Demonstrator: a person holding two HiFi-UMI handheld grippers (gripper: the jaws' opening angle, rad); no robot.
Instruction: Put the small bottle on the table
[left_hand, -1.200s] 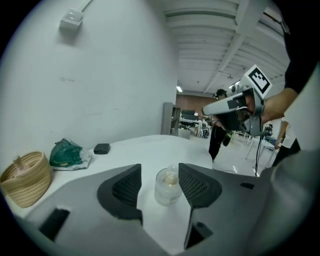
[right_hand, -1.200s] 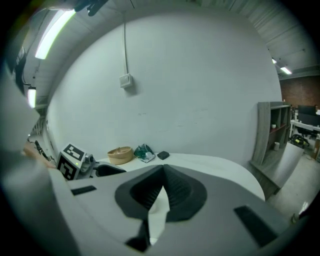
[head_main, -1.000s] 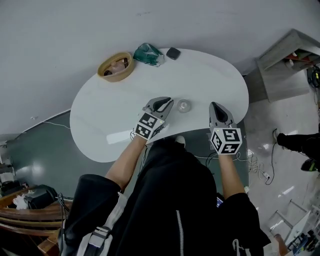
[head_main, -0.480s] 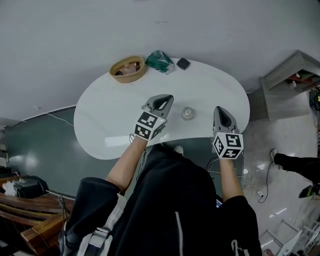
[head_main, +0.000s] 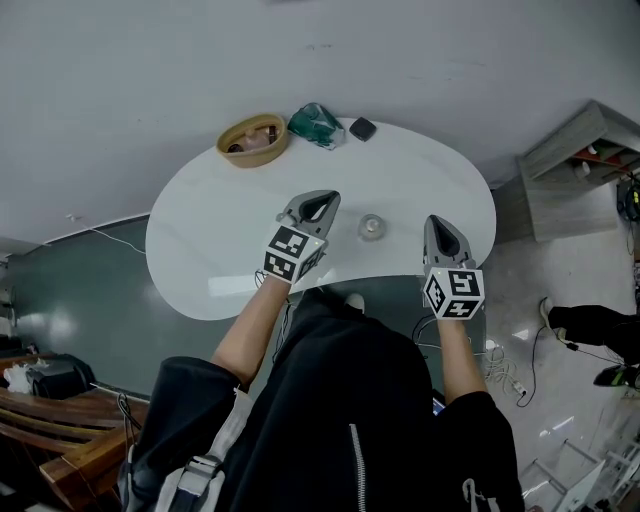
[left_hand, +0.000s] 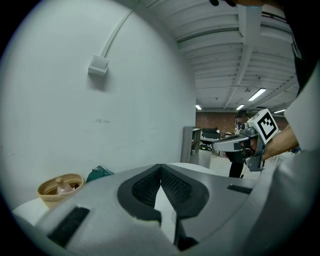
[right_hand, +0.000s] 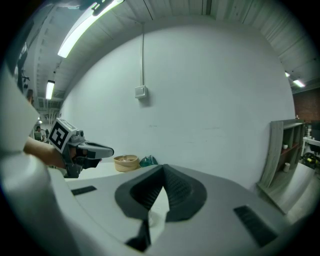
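Note:
A small clear bottle (head_main: 372, 227) stands upright on the white table (head_main: 220, 230), between my two grippers and touched by neither. My left gripper (head_main: 326, 196) hovers just left of it, shut and empty; in its own view the pads (left_hand: 172, 187) meet at the tip. My right gripper (head_main: 432, 221) is over the table's near right edge, also shut with nothing in it. Each gripper shows in the other's view: the right gripper (left_hand: 235, 145) and the left gripper (right_hand: 102, 150).
A woven basket (head_main: 253, 140) holding a pinkish bottle (left_hand: 63, 186) sits at the table's far edge. Beside it lie a green bag (head_main: 316, 124) and a small dark object (head_main: 362, 128). A grey shelf unit (head_main: 575, 150) stands to the right; cables lie on the floor.
The head view has shifted a little. My left gripper has drawn slightly away from the small bottle, which stays on the table. The right gripper has held its place.

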